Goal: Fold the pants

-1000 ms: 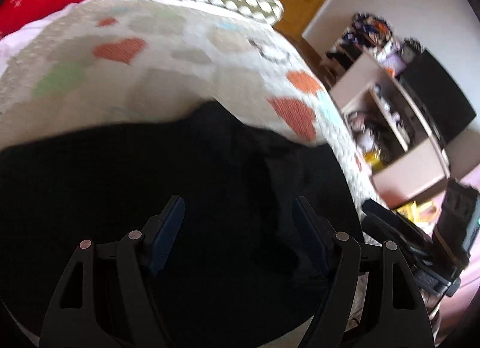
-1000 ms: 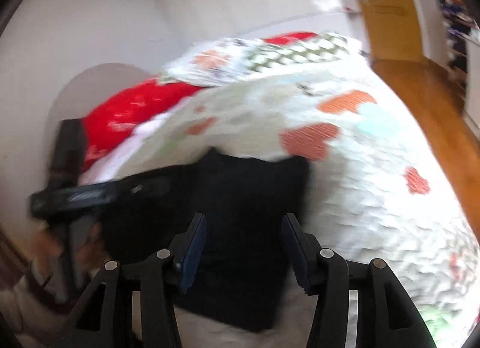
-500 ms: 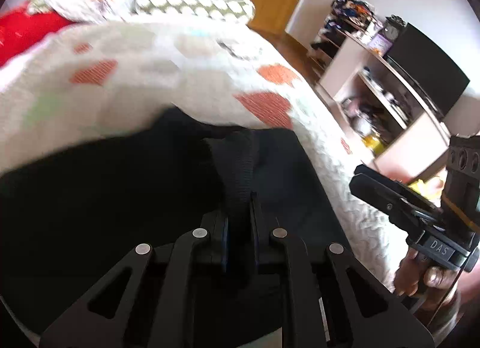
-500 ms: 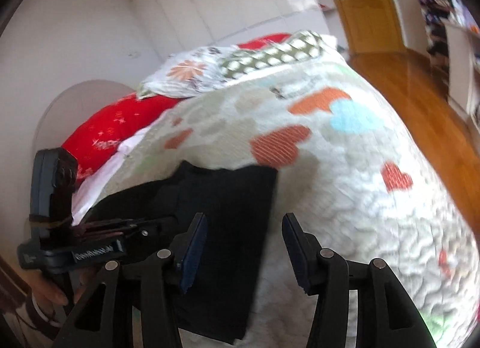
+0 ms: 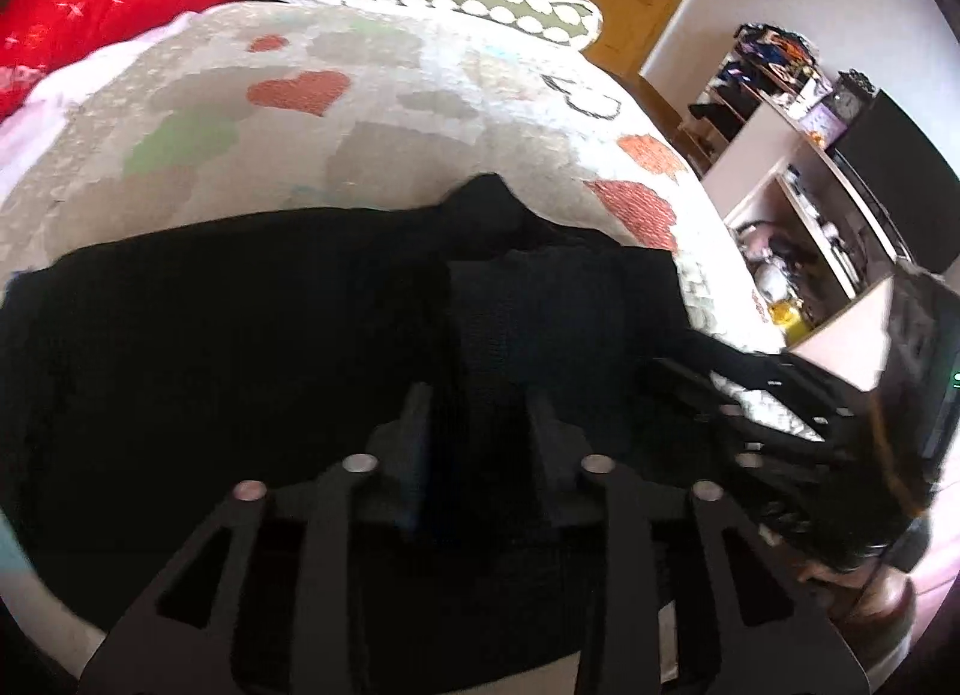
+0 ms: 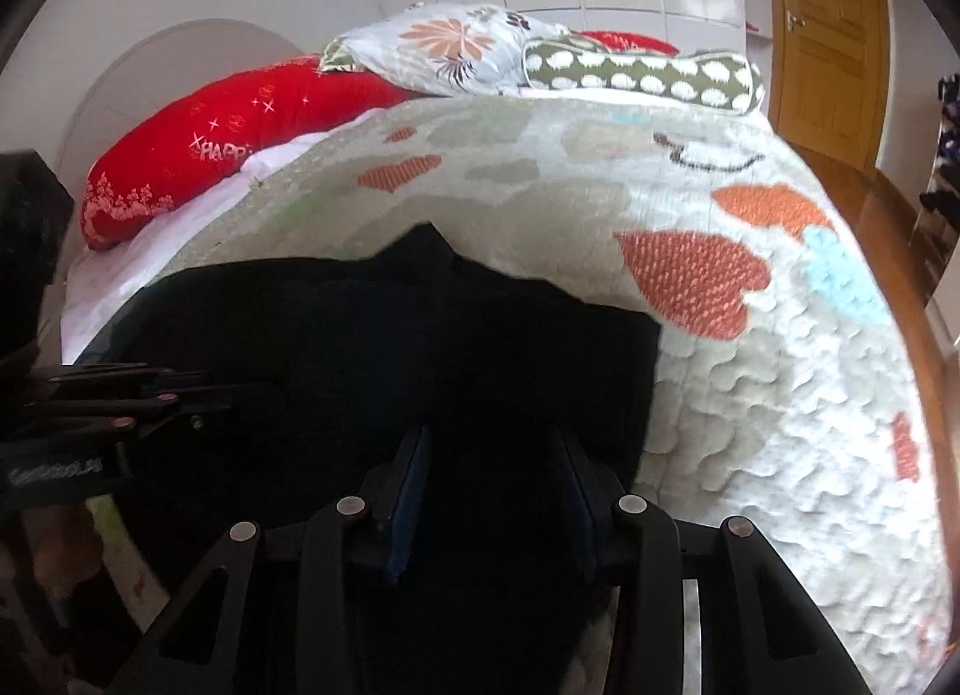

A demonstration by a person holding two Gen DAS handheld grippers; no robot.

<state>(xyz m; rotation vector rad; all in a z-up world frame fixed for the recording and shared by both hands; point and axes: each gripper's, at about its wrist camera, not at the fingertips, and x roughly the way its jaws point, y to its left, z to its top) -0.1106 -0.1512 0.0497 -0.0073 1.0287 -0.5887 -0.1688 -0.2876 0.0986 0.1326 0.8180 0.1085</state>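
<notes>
Black pants lie spread on a quilt with hearts; they also show in the right wrist view. My left gripper sits low over the pants with its fingers a little apart and a raised fold of black fabric between them. My right gripper is open over the right part of the pants, near their right edge. The right gripper's body shows at the right of the left wrist view, and the left one at the left of the right wrist view.
A red pillow, a floral pillow and a green dotted bolster lie at the bed's head. A shelf unit with clutter stands to the right. A wooden door and wood floor are beyond the bed.
The left gripper closed on a fold of pants half a second ago and its fingers now stand a little apart. The right gripper moved lower and closer over the pants, its jaws narrower.
</notes>
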